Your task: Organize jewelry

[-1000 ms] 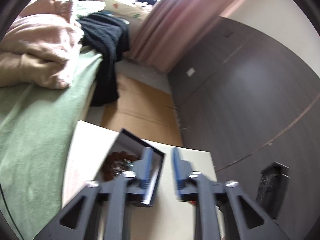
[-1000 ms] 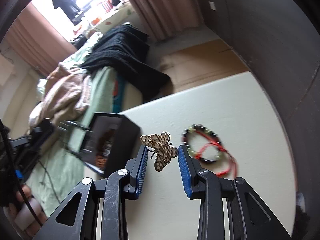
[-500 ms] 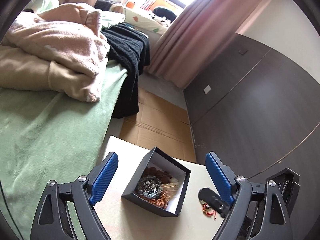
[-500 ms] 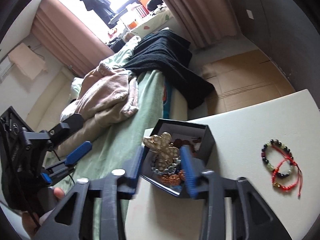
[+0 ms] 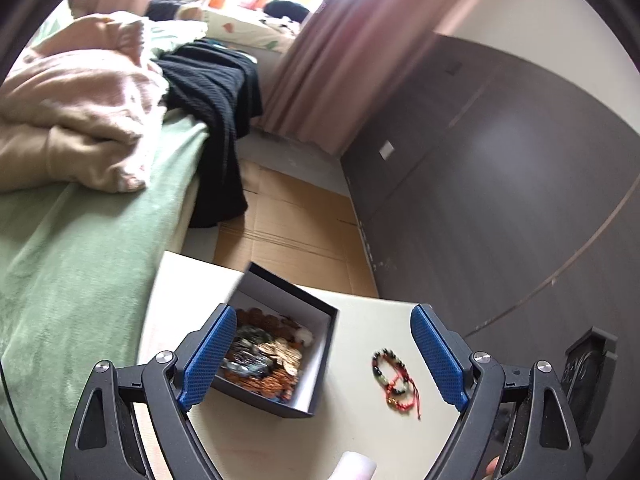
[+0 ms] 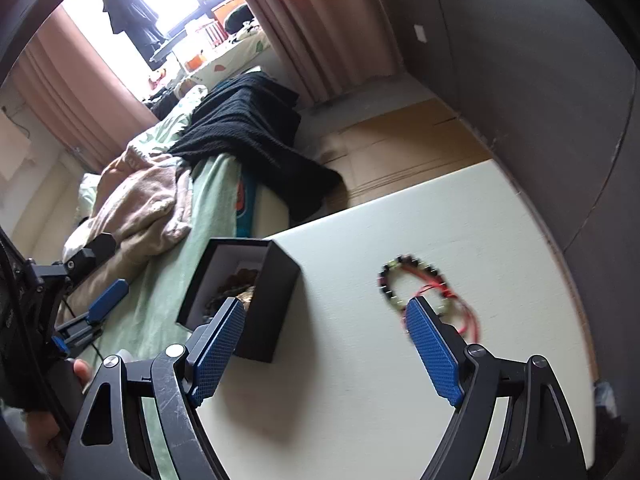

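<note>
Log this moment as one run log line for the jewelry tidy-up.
left gripper: open, empty | right gripper: open, empty | black box: holds jewelry | beaded bracelets: on table, outside box

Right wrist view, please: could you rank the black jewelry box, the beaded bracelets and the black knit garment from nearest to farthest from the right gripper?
From the right gripper:
1. Black jewelry box, beside the left finger; beaded bracelets, by the right fingertip. Too close to call.
2. Black knit garment, far off, draped over the bed.
</note>
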Tool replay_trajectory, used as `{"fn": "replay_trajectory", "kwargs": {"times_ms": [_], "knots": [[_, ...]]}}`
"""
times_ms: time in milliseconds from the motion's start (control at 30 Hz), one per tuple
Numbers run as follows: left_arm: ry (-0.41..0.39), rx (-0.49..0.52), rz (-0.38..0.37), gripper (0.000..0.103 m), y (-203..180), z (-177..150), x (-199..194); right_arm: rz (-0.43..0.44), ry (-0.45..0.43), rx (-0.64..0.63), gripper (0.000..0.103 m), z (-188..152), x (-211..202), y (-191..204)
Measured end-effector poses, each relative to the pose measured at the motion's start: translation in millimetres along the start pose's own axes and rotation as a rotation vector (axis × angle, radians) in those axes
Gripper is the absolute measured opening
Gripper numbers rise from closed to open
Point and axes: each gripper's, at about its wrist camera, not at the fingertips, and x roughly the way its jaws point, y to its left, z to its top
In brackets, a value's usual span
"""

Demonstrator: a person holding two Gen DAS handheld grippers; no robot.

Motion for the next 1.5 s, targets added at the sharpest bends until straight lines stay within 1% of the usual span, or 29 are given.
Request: {"fn": "replay_trajectory", "kwargs": {"times_ms": [133, 267, 333, 467, 567, 700, 833, 900, 967, 1033, 1100, 1167, 1300, 1367, 1500], "knots": [[0.019, 0.022, -0.011, 0.089, -14, -7, 8, -0.016, 0.001, 0.021, 0.083, 3, -9, -18], [0.042, 0.043, -0.020, 0.089, -27, -13, 17, -0.058, 0.008, 0.021, 0.083, 3, -14, -34], [0.055, 0.063, -0.017, 0.089, -35, -17, 23, -0.067, 0.006, 0.038, 0.083, 4, -19, -44], [0.081, 0.083, -0.041, 0.089, -50, -24, 33, -0.084, -0.003, 0.074, 0.083, 7, -28, -64], [0.098, 0.113, -0.036, 0.089, -62, -29, 39, -0.089, 0.004, 0.104, 0.083, 8, -31, -78], [0.120, 0.146, -0.033, 0.089, -76, -36, 49, -0.099, 0.014, 0.101, 0.083, 9, -35, -86], [0.162, 0.174, -0.030, 0.089, -87, -47, 63, -0.104, 0.023, 0.115, 0.083, 10, -40, -99], [0.179, 0.205, -0.032, 0.085, -93, -54, 68, -0.103, 0.036, 0.133, 0.083, 10, -41, -108], [0.201, 0.233, -0.029, 0.078, -98, -59, 73, -0.110, 0.046, 0.160, 0.083, 10, -41, -117], [0.221, 0.249, -0.024, 0.073, -102, -66, 80, -0.110, 0.055, 0.187, 0.083, 10, -39, -125], [0.239, 0.255, -0.023, 0.066, -104, -72, 88, -0.110, 0.067, 0.210, 0.083, 10, -36, -130], [0.255, 0.258, -0.016, 0.058, -105, -77, 97, -0.108, 0.077, 0.217, 0.083, 9, -32, -130], [0.312, 0.258, -0.022, 0.050, -109, -89, 116, -0.109, 0.097, 0.222, 0.083, 7, -25, -129], [0.330, 0.268, -0.011, 0.043, -110, -96, 125, -0.109, 0.102, 0.221, 0.083, 7, -24, -129], [0.352, 0.281, 0.020, 0.039, -108, -107, 140, -0.102, 0.101, 0.231, 0.083, 6, -25, -132]]}}
